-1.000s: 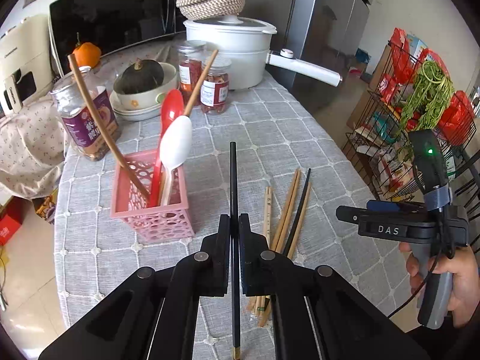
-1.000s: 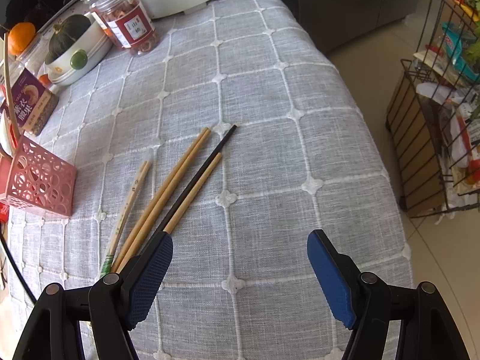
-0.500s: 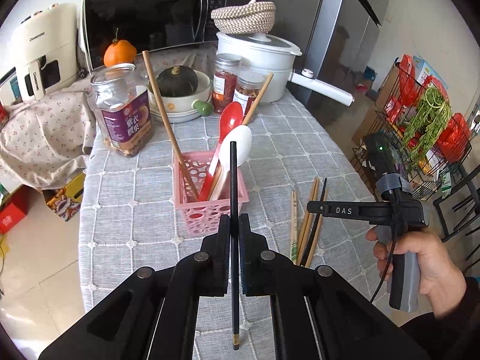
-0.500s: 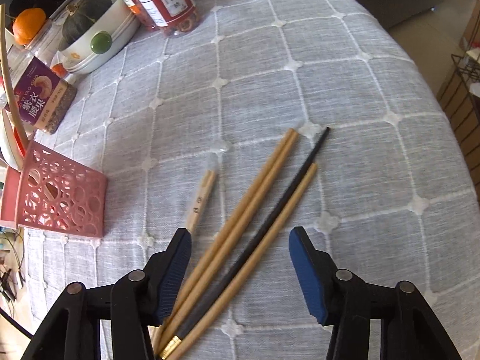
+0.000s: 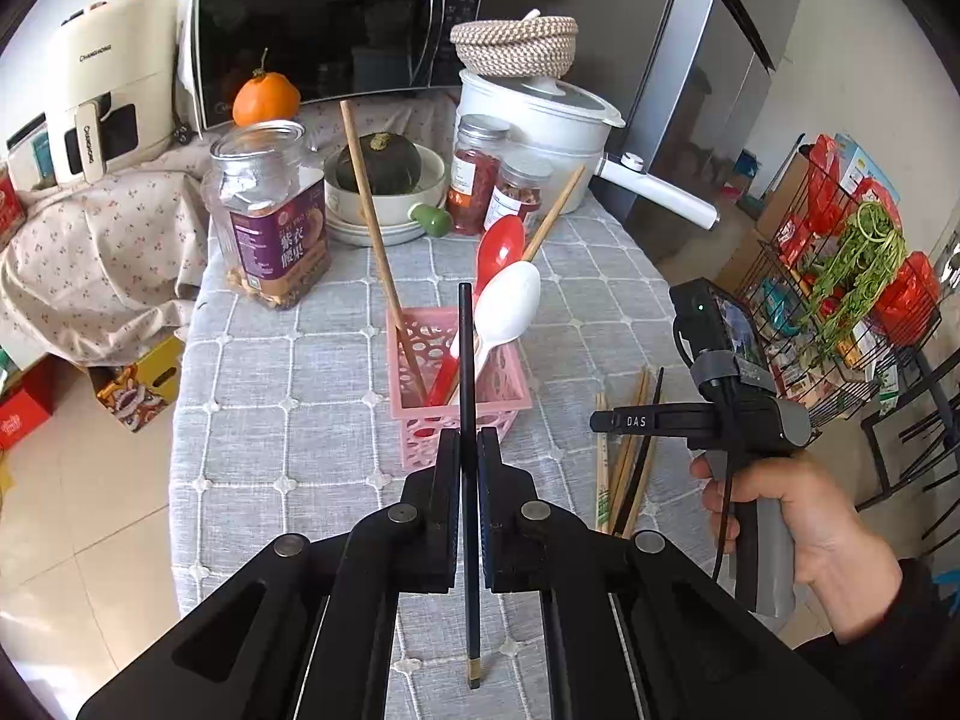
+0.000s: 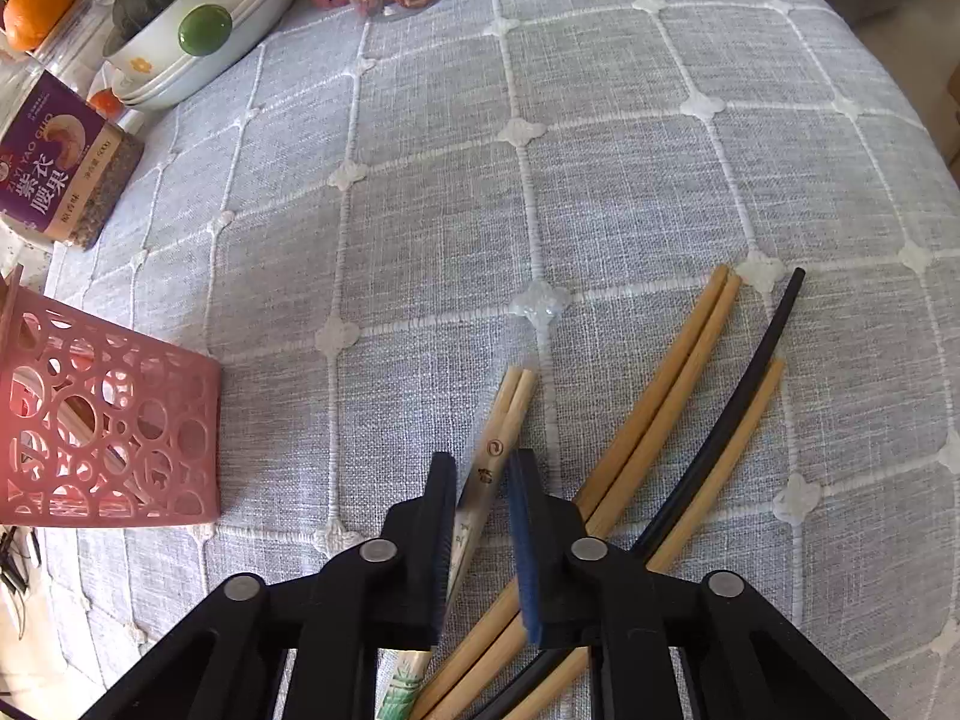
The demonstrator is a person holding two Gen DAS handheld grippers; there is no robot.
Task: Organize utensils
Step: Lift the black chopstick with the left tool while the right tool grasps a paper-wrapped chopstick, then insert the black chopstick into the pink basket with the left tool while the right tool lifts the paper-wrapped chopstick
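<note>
My left gripper (image 5: 469, 438) is shut on a black chopstick (image 5: 465, 360), held upright just in front of the pink basket (image 5: 420, 438). In the basket stand a red spoon (image 5: 501, 246), a white spoon (image 5: 510, 303) and wooden chopsticks (image 5: 366, 204). Low over the cloth, my right gripper (image 6: 483, 462) has its jaws closing on a paper-wrapped chopstick pair (image 6: 510, 408), and both pads touch it. To its right lie a wooden pair (image 6: 678, 360), a black chopstick (image 6: 756, 372) and a single wooden one (image 6: 744, 420). The basket (image 6: 120, 420) is at the left of the right wrist view.
Behind the basket stand a purple-labelled jar (image 5: 270, 216), a bowl with a squash (image 5: 384, 180), two red-filled jars (image 5: 480, 174) and a white pot (image 5: 540, 120). A wire rack (image 5: 840, 276) stands off the table's right edge. A hand (image 5: 792, 510) holds the right gripper.
The right gripper has come down and to the left over the wrapped pair, and its jaws have narrowed from wide apart. The left gripper has shifted, so the basket now sits straight ahead.
</note>
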